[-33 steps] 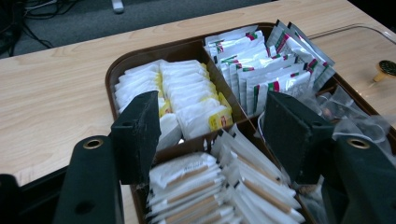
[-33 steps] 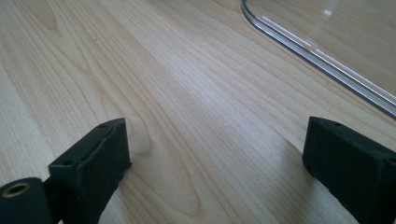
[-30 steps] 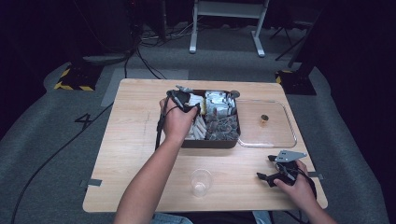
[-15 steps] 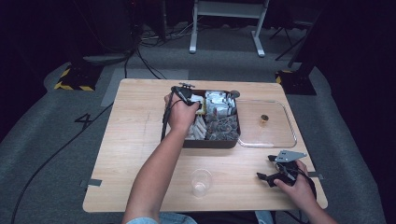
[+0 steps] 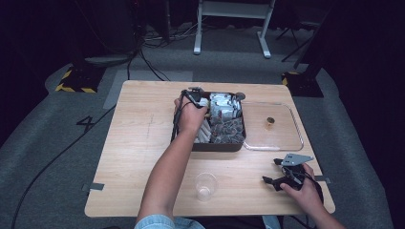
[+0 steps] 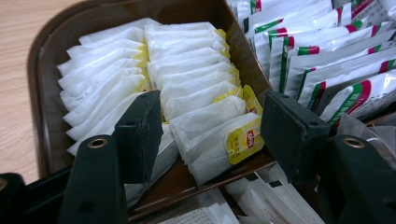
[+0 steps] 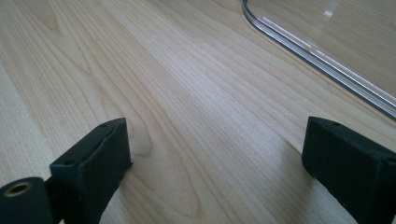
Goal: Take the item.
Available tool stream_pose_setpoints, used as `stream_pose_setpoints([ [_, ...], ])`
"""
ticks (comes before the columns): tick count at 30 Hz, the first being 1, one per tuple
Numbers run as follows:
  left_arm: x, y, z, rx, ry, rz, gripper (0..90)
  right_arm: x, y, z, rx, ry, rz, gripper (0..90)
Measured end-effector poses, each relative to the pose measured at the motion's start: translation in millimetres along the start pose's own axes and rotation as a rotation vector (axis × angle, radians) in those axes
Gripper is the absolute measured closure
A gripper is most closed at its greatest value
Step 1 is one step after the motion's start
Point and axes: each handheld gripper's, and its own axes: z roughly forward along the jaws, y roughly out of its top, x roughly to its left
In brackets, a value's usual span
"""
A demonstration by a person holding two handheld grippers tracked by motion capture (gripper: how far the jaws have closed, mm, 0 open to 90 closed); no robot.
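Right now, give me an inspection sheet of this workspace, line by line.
Surface: wooden table, bare at left.
Job's things: brown tray of sachets; white tea bags with yellow tags in one compartment.
Clutter: clear lid beside the tray; clear cup near the front edge.
Grippers: left gripper open over the tea bags; right gripper open, low over the table.
Cables: black cables on the floor behind.
Surroundings: grey carpet, white stand at back.

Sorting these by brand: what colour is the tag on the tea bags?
Yellow with a red logo, on the tea bag tag; clearest in the left gripper view.
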Motion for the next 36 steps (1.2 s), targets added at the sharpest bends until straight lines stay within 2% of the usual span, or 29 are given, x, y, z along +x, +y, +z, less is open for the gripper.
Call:
stream_pose_setpoints([
  [4,0.0,-0.1,7.2,0.019,-0.012,-0.001,40.7,0.0,0.0,0.0,0.000,0.001,0.000,7.9],
  [9,-1.3,-0.8,11.0,0.042,-0.036,-0.007,50.0,0.0,0.0,0.0,0.000,0.001,0.000,7.9],
  [12,-0.8,-1.1,12.8,0.053,-0.039,0.005,51.8,0.0,0.0,0.0,0.000,0.001,-0.001,7.9],
  [17,-0.2,-1.8,16.4,0.068,-0.040,0.002,58.1,0.0,0.0,0.0,0.000,0.000,-0.001,7.9],
  [21,-1.4,-2.4,17.6,0.078,-0.037,0.026,62.4,0.0,0.0,0.0,0.000,0.000,0.000,8.0],
  [26,-2.8,-2.9,19.7,0.094,-0.044,0.035,70.6,0.0,0.0,0.0,0.000,0.000,0.000,8.0],
  [33,-3.9,-2.2,18.3,0.120,-0.024,0.094,88.0,0.0,0.0,0.0,0.000,0.000,-0.001,7.9],
  [36,-4.7,-1.9,16.8,0.117,-0.022,0.115,90.0,0.0,0.0,0.0,0.000,0.000,-0.001,7.9],
])
